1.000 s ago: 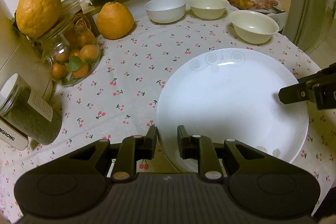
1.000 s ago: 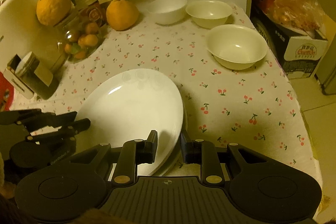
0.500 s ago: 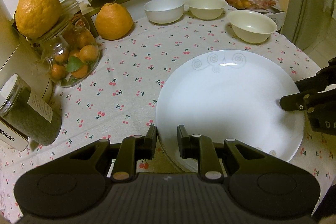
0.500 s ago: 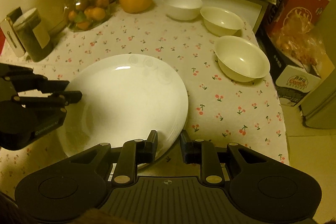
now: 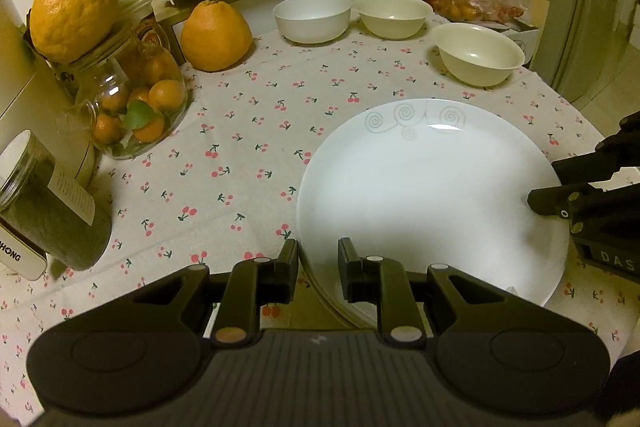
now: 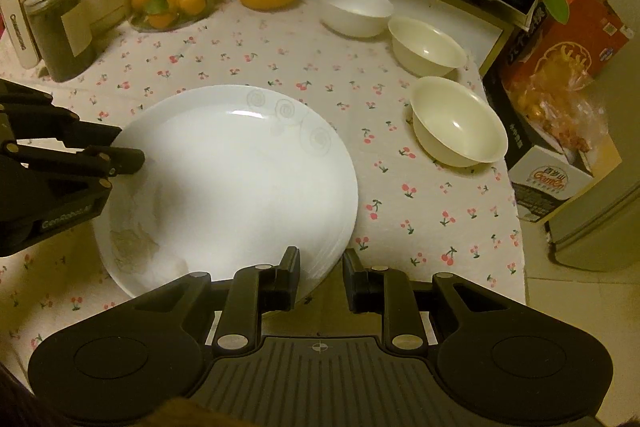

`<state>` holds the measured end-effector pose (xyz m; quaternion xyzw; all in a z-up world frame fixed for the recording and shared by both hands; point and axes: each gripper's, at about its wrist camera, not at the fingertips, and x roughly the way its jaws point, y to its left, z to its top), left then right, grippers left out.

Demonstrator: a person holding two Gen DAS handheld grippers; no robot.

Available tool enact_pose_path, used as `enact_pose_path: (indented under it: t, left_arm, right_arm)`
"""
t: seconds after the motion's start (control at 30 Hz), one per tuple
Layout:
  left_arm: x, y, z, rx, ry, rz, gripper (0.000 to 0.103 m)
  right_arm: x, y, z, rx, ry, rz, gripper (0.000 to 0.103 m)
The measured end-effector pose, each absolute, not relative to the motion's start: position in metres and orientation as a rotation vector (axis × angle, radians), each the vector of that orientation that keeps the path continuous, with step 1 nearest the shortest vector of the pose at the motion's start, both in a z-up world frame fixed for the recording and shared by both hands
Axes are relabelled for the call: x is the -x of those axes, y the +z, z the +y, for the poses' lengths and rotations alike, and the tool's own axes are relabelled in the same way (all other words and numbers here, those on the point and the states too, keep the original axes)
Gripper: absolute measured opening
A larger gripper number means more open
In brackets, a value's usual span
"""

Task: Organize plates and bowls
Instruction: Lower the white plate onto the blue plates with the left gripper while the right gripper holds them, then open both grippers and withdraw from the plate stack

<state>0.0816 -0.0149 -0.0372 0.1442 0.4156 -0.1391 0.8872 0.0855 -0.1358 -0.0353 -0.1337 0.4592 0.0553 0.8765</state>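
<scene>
Plates are sitting in a low stack (image 5: 432, 195) on the cherry-print tablecloth (image 5: 240, 155), toward 5 o'clock in the left wrist view, the top one marked with grey spiral scrolls near its far rim. Both grippers are bracketing that stack from opposite sides. The left gripper (image 5: 318, 269) is straddling the stack's near-left rim, one finger outside on the cloth, the other over the plate. Its jaws are standing apart with a gap showing, so they are not clenched on anything. The right gripper (image 6: 320, 273) is doing the same at the opposite rim, the layered plate edges lying between its spread fingers; whether either pad is touching porcelain I cannot tell.

3 bowls are standing well apart from the stack. A white bowl (image 5: 312, 17) is at 12 o'clock beside the large orange citrus (image 5: 216, 37). A cream bowl (image 5: 394, 15) is just beside it, and a second cream bowl (image 5: 478, 53) is at 1 o'clock near the table edge.

Judging by this, the plates look gathered and the step in hand is gripping or squaring the stack, with the bowls not yet nested. The next move probably calls for both sets of jaws closing evenly on the rim, low enough to catch every plate. A lopsided lift could let the glazed plates slide.
</scene>
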Motion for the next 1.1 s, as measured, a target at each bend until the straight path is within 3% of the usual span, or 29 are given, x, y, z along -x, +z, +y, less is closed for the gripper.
enact_pose_path:
  t: [0.33,0.73,0.97,1.1]
  left_arm:
    - [-0.08,-0.037,-0.016,-0.32,-0.293,0.859,0.019]
    - [-0.082,-0.034,-0.009,-0.276,-0.285,0.873,0.021]
    - [-0.085,-0.032,-0.002,-0.225,-0.282,0.885,0.024]
    - [-0.086,-0.029,-0.002,-0.193,-0.292,0.886,0.026]
  right_arm:
    - [-0.083,-0.037,-0.126,0.362,0.096,0.948,0.023]
    - [-0.097,-0.033,-0.155,0.099,0.138,1.046,0.024]
    - [-0.101,-0.033,-0.17,-0.044,0.165,1.084,0.032]
    - [-0.103,-0.03,-0.18,-0.128,0.172,1.083,0.049]
